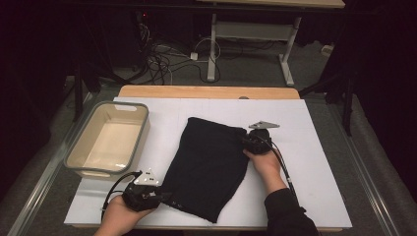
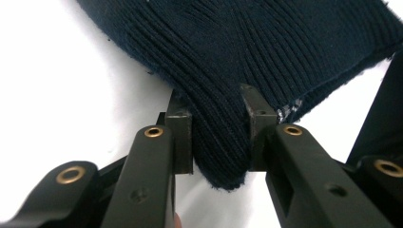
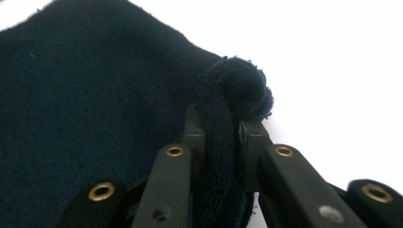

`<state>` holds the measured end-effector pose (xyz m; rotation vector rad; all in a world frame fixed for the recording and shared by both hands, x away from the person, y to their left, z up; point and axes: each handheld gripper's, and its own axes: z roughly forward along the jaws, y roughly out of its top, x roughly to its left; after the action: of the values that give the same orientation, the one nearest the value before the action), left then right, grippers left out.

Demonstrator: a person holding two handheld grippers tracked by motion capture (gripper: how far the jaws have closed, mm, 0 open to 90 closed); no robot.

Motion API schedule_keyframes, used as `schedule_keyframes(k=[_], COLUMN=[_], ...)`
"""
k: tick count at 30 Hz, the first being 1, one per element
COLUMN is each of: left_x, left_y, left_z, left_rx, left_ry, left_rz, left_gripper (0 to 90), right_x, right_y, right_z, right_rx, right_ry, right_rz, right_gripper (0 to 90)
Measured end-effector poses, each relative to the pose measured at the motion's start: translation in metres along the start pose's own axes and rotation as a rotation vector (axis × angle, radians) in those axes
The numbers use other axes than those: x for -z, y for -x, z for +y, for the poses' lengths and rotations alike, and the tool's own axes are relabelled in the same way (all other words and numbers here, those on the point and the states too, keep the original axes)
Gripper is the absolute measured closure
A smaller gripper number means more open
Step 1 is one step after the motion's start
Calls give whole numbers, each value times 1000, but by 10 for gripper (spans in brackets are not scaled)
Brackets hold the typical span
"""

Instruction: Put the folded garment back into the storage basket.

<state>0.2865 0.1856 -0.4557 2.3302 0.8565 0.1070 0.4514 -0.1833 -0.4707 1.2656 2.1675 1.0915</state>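
A lab or recording room; dark drapes all round; tangled cables (image 1: 162, 61) on the grey floor; a white board (image 1: 314, 147) taped on a desk; another desk (image 1: 255, 29) behind.

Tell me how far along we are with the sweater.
Done: the sweater lies flat on the white sheet. In hand: the left gripper pinches a ribbed corner, and the right gripper clamps a bunched corner. Left: nothing looks folded yet, and the bin beside it holds nothing.

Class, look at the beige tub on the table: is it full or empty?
Empty. The tub shows only its bare pale floor; the dark sweater lies outside it.
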Motion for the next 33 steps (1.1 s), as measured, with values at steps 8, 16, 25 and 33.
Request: schedule_keyframes(k=[8,16,25,33], left_x=[16,8,3,0], left_y=[-16,-24,-25,-31], left_z=[12,18,23,33], left_rx=[6,18,9,12], left_ry=[-113,-235,-278,-341], left_rz=[72,97,97,66], left_gripper=[687,690,691,690], right_x=[3,-18,-25,-26], right_y=[-18,-26,-25,-26], right_z=[18,20,10,9], right_rx=[42,25,39,44], right_ry=[112,86,40,35], right_rz=[0,-10,-39,-43], right_gripper=[799,794,789,789])
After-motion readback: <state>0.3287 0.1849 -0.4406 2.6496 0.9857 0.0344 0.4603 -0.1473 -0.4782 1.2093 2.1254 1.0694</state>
